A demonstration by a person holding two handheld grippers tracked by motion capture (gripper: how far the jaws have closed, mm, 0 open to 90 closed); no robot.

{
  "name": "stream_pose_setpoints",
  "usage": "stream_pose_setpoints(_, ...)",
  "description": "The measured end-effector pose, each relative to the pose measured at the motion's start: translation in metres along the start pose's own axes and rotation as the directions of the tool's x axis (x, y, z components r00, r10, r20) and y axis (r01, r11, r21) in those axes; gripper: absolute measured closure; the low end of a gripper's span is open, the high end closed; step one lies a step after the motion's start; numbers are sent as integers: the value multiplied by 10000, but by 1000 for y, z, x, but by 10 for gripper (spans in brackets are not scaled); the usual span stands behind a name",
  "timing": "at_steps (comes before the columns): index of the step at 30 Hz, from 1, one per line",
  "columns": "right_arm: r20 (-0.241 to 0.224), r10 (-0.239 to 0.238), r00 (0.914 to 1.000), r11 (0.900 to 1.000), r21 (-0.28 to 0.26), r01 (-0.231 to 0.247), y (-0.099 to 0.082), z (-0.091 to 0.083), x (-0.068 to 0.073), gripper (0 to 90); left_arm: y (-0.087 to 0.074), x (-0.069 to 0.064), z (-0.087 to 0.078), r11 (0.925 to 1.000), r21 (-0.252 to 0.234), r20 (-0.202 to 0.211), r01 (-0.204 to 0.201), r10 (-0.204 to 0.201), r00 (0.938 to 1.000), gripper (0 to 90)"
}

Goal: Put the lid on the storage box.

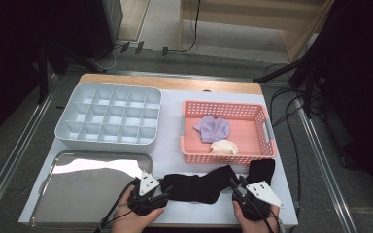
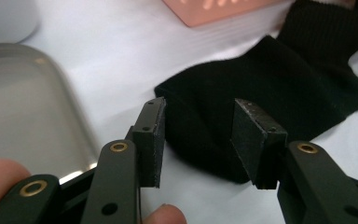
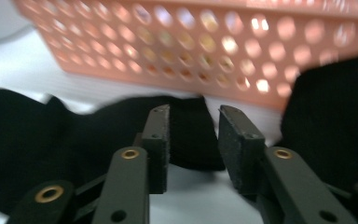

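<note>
Black sock (image 1: pixel 199 187) lay lengthwise between hands; left gripper (image 1: pixel 161 190) at its end, jaws half open, empty; right gripper (image 1: pixel 237 187) same

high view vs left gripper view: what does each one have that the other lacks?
High view alone: the grey divided organizer, the purple garment and the cream one inside the pink basket, the second black sock, and the right gripper. Left gripper view alone: a close look at the left gripper, jaws apart, sock edge between them, pads not pressing on it. Shared: the black sock, the metal tray, a corner of the pink basket, the white tabletop.
</note>
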State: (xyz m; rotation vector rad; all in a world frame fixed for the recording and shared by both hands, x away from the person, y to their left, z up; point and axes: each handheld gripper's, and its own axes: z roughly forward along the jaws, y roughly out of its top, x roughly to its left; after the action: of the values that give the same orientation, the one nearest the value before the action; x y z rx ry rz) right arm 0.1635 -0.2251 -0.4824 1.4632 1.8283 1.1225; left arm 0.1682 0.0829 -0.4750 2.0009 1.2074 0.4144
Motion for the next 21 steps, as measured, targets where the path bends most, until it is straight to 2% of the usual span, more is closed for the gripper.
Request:
stream_pose_setpoints(4,-345,429,9985,9981,459,-413,-4,13,-5,616,0,4,3,9979,323,-372,561,-549,9978,646)
stream_pose_setpoints(8,-267,434,9987,9959,804,-412,-3,22,-4,647,0,4,3,9978,340,-590,575,-554,9967,711)
stream_pose_setpoints(11,-267,545,9982,9935,1020,-515,-4,23,-5,752,0,7,3,9968,352,-301,722,-712,9970,767)
stream_pose_setpoints(14,-444,803,9958,9916,1050,-753,-3,22,-10,839,1,8,2,9974,484,-46,526,-524,9986,845)
stream_pose_setpoints(17,-526,816,9953,9914,1070,-756,-3,21,-14,858,1,9,1,9980,528,190,338,-348,9992,876)
stream_pose_setpoints(21,-466,593,9971,9929,1057,-541,-3,20,-19,858,5,13,0,9971,643,570,405,-442,9974,885)
